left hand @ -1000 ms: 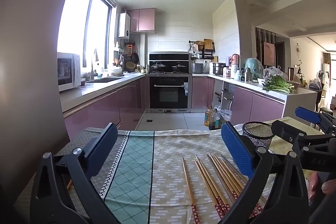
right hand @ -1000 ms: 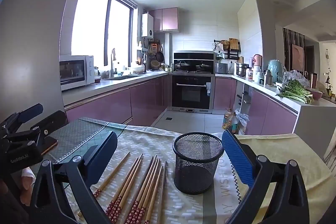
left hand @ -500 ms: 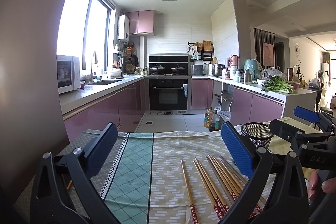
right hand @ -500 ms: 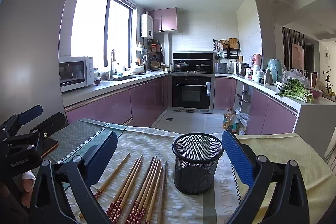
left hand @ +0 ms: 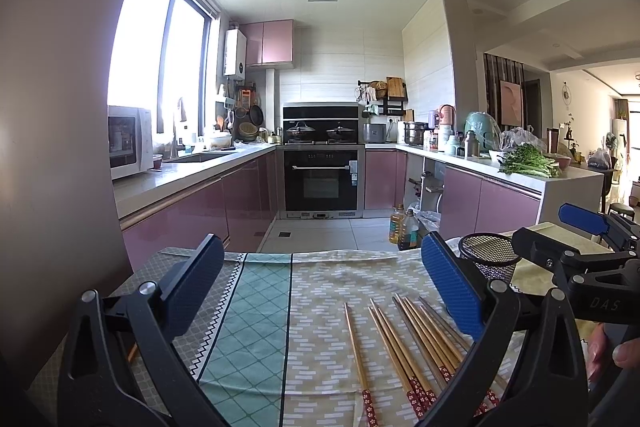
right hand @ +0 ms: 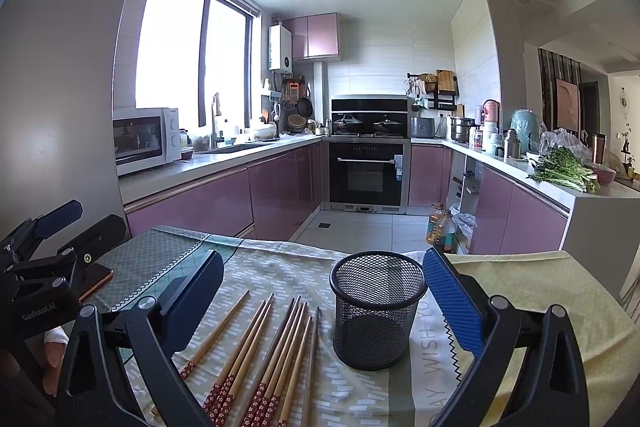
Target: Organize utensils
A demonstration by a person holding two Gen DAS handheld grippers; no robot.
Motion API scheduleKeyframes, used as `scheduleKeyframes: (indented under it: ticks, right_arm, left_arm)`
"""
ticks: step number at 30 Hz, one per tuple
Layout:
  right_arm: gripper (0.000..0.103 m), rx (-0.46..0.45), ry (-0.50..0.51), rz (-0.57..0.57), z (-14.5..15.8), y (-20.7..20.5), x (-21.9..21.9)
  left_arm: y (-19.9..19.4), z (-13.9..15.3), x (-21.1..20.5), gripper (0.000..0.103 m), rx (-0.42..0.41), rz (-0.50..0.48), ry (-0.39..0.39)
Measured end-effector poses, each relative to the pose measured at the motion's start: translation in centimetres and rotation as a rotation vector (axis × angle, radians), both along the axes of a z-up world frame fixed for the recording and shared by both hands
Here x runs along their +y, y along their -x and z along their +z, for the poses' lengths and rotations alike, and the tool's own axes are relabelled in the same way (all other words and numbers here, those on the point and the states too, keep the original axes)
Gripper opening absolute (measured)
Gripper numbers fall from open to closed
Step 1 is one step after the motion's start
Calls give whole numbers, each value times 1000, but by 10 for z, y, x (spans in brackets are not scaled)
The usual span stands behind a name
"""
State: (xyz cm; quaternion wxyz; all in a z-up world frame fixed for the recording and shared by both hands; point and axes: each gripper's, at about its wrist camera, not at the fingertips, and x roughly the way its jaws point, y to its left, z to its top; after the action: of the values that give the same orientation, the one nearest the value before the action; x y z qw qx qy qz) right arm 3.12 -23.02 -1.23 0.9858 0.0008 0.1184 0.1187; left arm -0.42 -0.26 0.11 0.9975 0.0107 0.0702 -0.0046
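Left wrist view: the left gripper [left hand: 320, 291] is held above the tablecloth [left hand: 256, 323] w/ jaws spread wide and nothing between them. The chopsticks [left hand: 404, 343] are seen lying flat, roughly parallel, patterned red ends toward the camera, just right of centre. The mesh cup [left hand: 486, 261] is partly hidden behind the right finger, beyond the sticks. The right gripper [left hand: 588, 251] is seen at the frame's right edge.

Right wrist view: the right gripper [right hand: 320, 299] is likewise wide open and empty. The chopsticks [right hand: 268, 347] are fanned just left of the mesh cup [right hand: 376, 311], which stands upright and appears empty.

Judged step: first pickup not yet begun. For a clean grasp, one stick or pair should probably be pinched near mid-length, approx. across its axis, so it doesn't pivot. Once lifted, it is best tipped toward vertical before being lowered into the cup; the light cup may tip if its rim is bumped.
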Motion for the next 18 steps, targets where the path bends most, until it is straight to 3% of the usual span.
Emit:
scheduleKeyframes:
  ticks: [18]
  right_arm:
    - [97, 0, -3, -1, 0, 0, -4]
  left_arm:
    - [-1, -2, -1, 97, 2, 4, -1]
